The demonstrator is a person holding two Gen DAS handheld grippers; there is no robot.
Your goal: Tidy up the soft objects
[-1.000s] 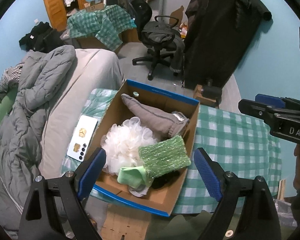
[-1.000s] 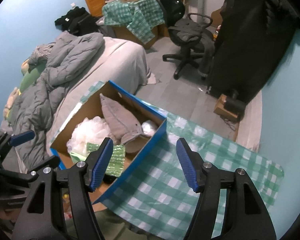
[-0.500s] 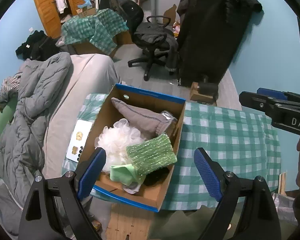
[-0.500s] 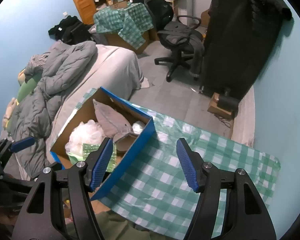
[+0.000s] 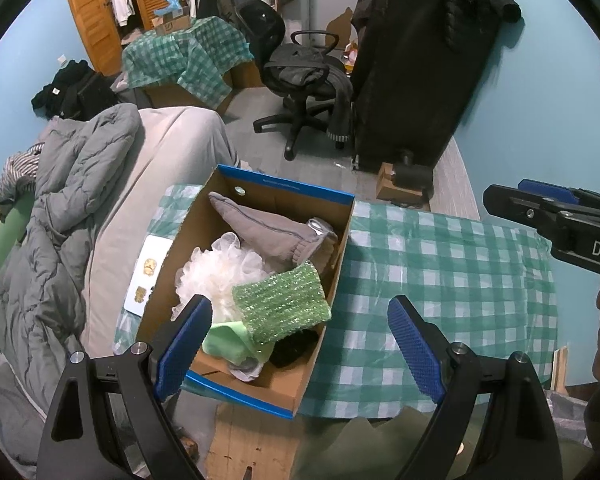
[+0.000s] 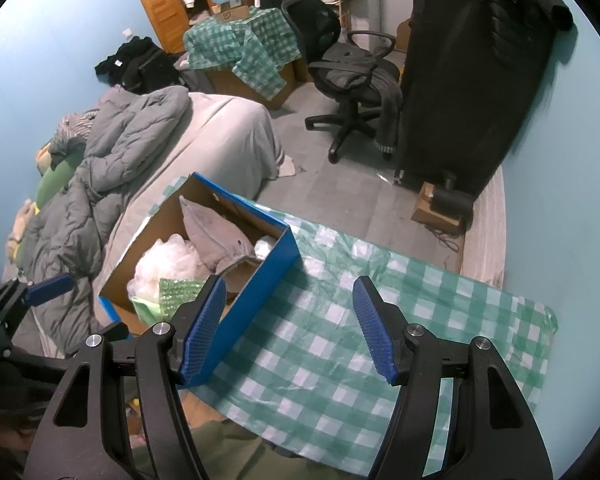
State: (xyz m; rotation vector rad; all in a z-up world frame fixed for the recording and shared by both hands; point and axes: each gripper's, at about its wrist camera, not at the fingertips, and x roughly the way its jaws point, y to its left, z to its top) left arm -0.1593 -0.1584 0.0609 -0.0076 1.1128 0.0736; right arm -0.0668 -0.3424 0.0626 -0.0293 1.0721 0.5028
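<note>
Blue walls [image 6: 572, 128], grey floor [image 6: 332, 184], bed [image 5: 156, 184], office chair [image 5: 304, 80], wardrobe [image 5: 96, 20].

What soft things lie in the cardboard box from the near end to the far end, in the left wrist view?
Light green cloth → sparkly green sponge → white mesh pouf → grey cushion, which leans toward the far wall of the cardboard box.

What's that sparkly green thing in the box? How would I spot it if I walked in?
Find the checked green tablecloth, then the open cardboard box with blue edges at its left end. Near the box's front lies the green sponge, a flat, glittery, knobbly rectangle. It leans on the white mesh puff, above a plain pale green cloth.
</note>
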